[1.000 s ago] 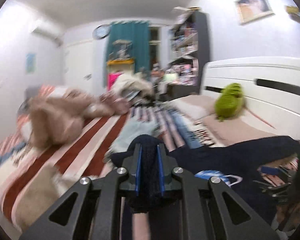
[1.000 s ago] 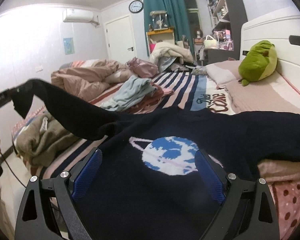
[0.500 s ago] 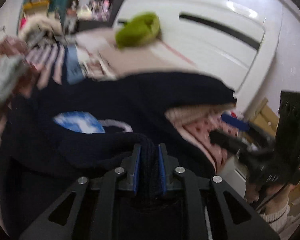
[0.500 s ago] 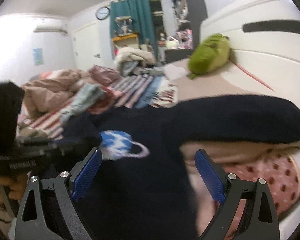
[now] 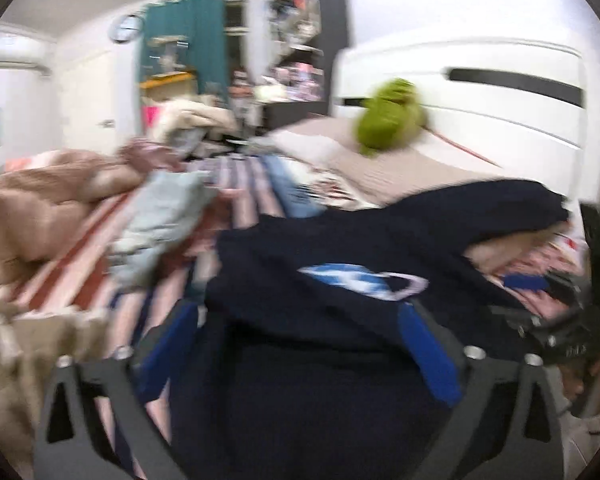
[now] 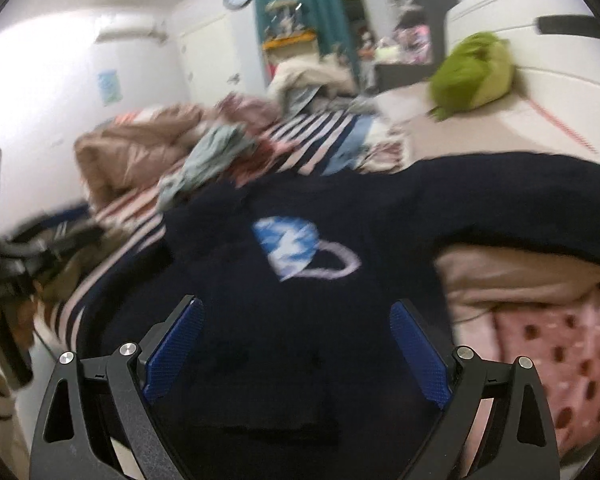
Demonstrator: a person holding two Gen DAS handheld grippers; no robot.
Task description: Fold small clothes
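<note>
A dark navy sweater with a blue planet print lies on the striped bed; its left sleeve is folded across the body and its right sleeve stretches toward the pillow. My left gripper is open and empty just above the sweater's near edge. My right gripper is open and empty above the sweater's lower part. The left gripper also shows at the left edge of the right wrist view. Both views are blurred.
A light blue garment and a brown duvet lie on the bed to the left. A green plush toy sits on the pillow by the white headboard. A pink dotted blanket is at the right.
My left gripper let go of the navy sleeve, which now lies folded over the sweater, and opened wide. It swung back toward the room. My right gripper stayed open and shifted slightly.
</note>
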